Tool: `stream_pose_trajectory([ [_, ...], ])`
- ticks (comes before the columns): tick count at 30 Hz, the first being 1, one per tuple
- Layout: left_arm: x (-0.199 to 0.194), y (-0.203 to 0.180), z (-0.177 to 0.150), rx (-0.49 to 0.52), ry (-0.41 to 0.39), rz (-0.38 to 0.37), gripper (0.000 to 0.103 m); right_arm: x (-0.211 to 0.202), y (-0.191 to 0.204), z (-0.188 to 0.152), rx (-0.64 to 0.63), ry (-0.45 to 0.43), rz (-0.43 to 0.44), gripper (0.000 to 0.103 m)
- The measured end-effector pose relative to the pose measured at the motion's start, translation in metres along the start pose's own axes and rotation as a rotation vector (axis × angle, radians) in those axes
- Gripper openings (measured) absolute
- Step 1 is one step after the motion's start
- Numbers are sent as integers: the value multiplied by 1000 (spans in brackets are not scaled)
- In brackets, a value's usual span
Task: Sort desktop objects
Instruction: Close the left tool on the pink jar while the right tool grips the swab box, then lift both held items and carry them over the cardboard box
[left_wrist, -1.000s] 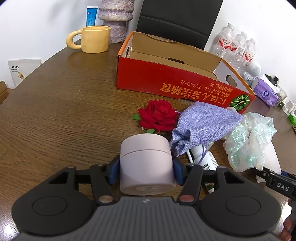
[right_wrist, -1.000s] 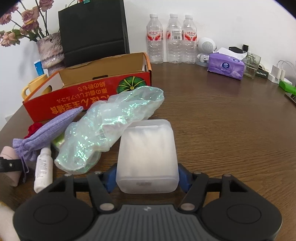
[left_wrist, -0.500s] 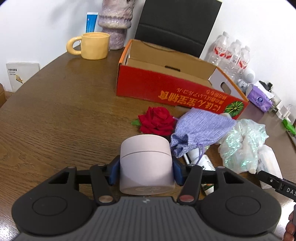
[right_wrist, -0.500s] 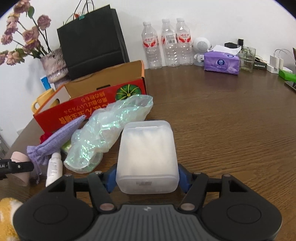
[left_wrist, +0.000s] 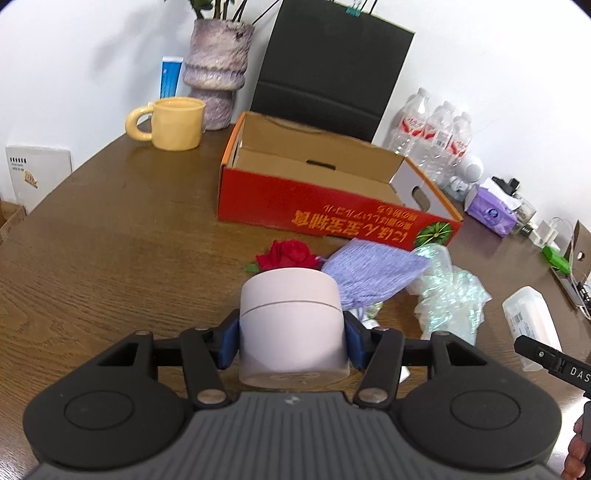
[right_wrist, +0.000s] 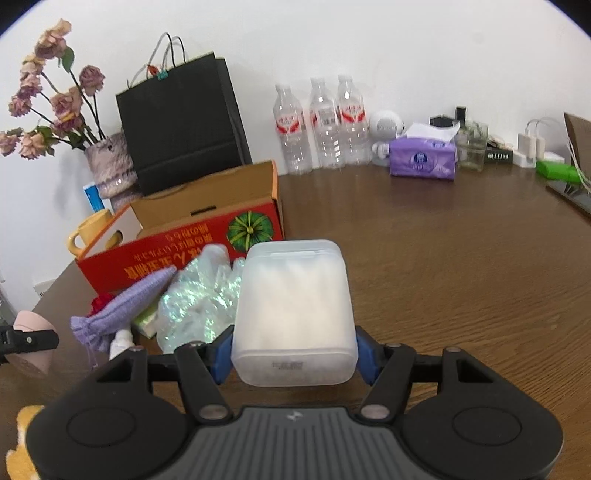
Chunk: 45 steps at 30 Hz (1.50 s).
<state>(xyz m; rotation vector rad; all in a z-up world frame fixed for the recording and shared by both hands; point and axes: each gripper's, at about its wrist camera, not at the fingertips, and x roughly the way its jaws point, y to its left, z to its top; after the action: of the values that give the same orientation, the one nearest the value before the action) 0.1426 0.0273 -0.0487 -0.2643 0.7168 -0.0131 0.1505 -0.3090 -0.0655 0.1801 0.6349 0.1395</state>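
The left gripper (left_wrist: 292, 341) has its blue pads pressed against both sides of a pale pink lidded jar (left_wrist: 291, 325), which sits between the fingers, raised above the wooden table (left_wrist: 110, 240). The right gripper (right_wrist: 293, 350) clamps a frosted plastic box (right_wrist: 293, 314) the same way, lifted clear of the tabletop.

Only the left wrist view looks down into the open red carton (left_wrist: 332, 199), whose cardboard floor lies bare at 12 o'clock from the jar. It also shows the box in the right gripper at 3 o'clock, near the table's right edge. Only the right wrist view shows the dried flowers (right_wrist: 48, 110) above the vase (right_wrist: 109, 166), the handles of the black paper bag (right_wrist: 177, 118), and the long open stretch of table running to 2 o'clock toward the purple tissue pack (right_wrist: 423, 158) and three water bottles (right_wrist: 321, 125).

Between jar and carton lie a red rose (left_wrist: 286, 254), a lilac drawstring pouch (left_wrist: 369, 273) and a crumpled iridescent bag (left_wrist: 447, 299); a small white bottle, probably, peeks out under the pouch (right_wrist: 120, 341). The table's left side is bare out to its curved rim at 9 o'clock, with a yellow mug (left_wrist: 173, 123) at 11 o'clock.

Both grippers point forward and slightly down. A fingertip shows at the left view's lower right corner.
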Motion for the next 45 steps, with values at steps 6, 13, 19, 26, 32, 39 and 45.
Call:
stream_pose_trajectory([
  [6,-29,-2,3,-4,-65,-43,57,-24,6,8,-16,-72,2,63],
  [13,-56,-8,14,22,-131,-80,57,-38,16,20,-46,-98,46,63],
  [19,-68,-13,27,31,-174,-97,57,-45,28,31,-80,-114,78,63],
  [26,-79,-22,43,57,-226,-118,57,-47,41,52,-114,-136,97,63],
  [32,-77,-28,59,63,-235,-155,57,-46,53,73,-140,-158,112,63],
  [39,-69,-28,82,40,-246,-173,57,-32,76,95,-153,-147,160,63],
  [45,-58,-26,102,12,-253,-172,57,-16,97,112,-177,-144,169,63],
])
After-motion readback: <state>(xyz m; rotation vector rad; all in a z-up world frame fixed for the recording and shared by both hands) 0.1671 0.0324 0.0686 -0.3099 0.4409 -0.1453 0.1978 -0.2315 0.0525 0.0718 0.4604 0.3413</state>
